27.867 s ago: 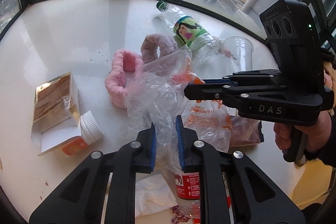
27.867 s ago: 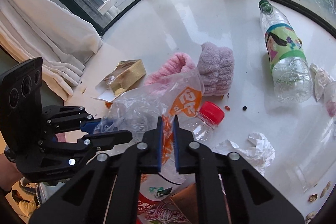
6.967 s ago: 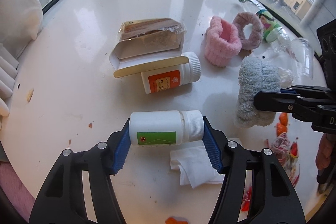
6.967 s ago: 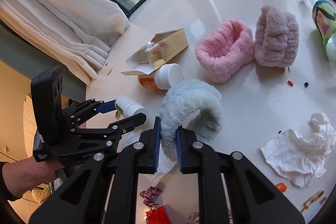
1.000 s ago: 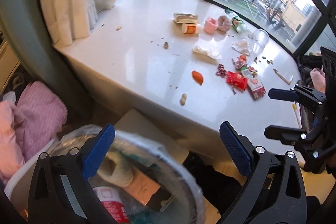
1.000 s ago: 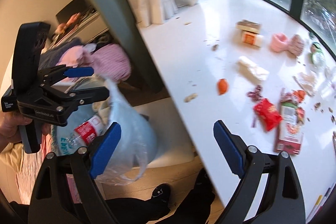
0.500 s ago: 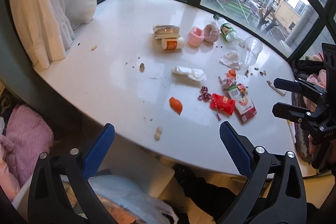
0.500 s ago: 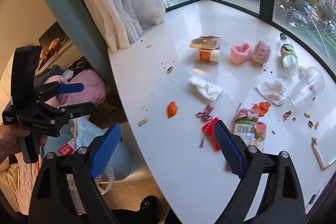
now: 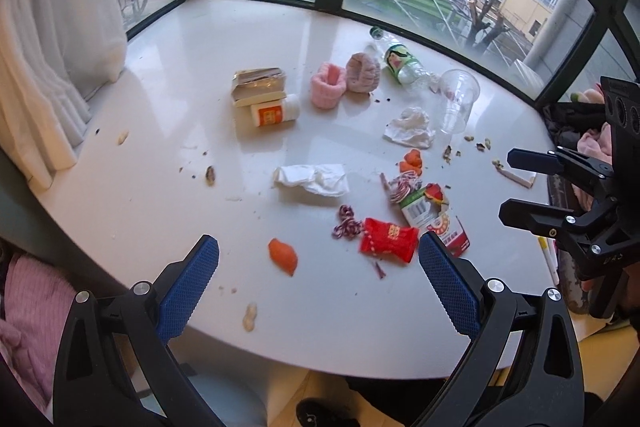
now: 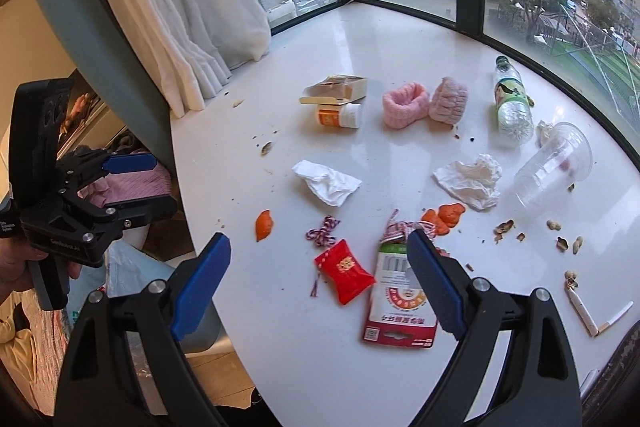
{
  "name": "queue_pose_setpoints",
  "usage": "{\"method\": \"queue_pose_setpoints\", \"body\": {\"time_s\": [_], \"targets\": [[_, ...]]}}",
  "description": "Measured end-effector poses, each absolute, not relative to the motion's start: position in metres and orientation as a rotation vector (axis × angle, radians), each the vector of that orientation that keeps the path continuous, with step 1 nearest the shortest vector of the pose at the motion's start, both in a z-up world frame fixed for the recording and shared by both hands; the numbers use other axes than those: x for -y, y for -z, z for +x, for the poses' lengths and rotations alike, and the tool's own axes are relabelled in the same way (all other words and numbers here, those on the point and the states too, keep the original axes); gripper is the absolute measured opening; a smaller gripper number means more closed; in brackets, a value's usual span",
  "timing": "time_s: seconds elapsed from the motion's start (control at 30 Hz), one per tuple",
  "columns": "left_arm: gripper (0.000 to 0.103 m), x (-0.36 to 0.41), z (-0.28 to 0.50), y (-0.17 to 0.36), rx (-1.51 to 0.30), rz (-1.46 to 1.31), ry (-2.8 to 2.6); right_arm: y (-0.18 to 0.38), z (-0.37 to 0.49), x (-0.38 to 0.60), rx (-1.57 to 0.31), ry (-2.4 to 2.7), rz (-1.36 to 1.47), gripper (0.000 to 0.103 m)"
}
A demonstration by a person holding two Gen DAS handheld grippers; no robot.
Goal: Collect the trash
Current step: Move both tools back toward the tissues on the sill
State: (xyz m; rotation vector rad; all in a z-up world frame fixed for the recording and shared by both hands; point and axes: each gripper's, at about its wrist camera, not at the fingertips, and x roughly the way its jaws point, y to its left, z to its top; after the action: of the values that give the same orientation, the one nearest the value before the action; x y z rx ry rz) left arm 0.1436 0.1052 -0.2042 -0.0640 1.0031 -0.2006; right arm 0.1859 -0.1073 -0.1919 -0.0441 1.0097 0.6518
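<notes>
At the near tabletop [image 9: 120,195] edge: left tongs [image 9: 318,279] spread wide, nothing between the pads. Right tongs [image 10: 320,277] likewise wide open and empty, hovering above the near litter.

Nearest trash: a peanut [image 9: 249,322] by the rim, an orange peel [image 9: 283,255], a red packet [image 10: 345,271] and a flattened carton [image 10: 394,301] side by side, red-white string [image 10: 323,231] just beyond.

Mid-tabletop: a crumpled tissue [image 10: 326,183] left of centre, a second tissue [image 10: 472,179] to the right beside a clear cup [image 10: 554,163] lying on its side. More peel [image 10: 446,217] and peanut shells [image 10: 504,227] near them. Two cigarettes [image 10: 596,315] at the right edge.

Far: a pill bottle [image 10: 340,115] on its side touching an open box [image 10: 334,90]; a pink band [image 10: 404,105] and a mauve band [image 10: 449,101] touching; a plastic bottle [image 10: 512,103] lying down. White curtain [image 10: 180,7] far left.
</notes>
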Motion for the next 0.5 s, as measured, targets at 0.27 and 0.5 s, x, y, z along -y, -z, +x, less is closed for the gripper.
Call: {"method": "queue_pose_setpoints", "body": {"time_s": [0.27,0.5], "targets": [[0.097,-0.087,0.166,0.214,-1.017,-0.039,0.223,0.202,0.205,0.133,-1.021,-0.618,-0.024,0.087],[0.097,-0.073,0.187,0.228,-1.043,-0.024,0.245,0.213,0.230,0.150,-1.009,-0.578,-0.028,0.087]]}}
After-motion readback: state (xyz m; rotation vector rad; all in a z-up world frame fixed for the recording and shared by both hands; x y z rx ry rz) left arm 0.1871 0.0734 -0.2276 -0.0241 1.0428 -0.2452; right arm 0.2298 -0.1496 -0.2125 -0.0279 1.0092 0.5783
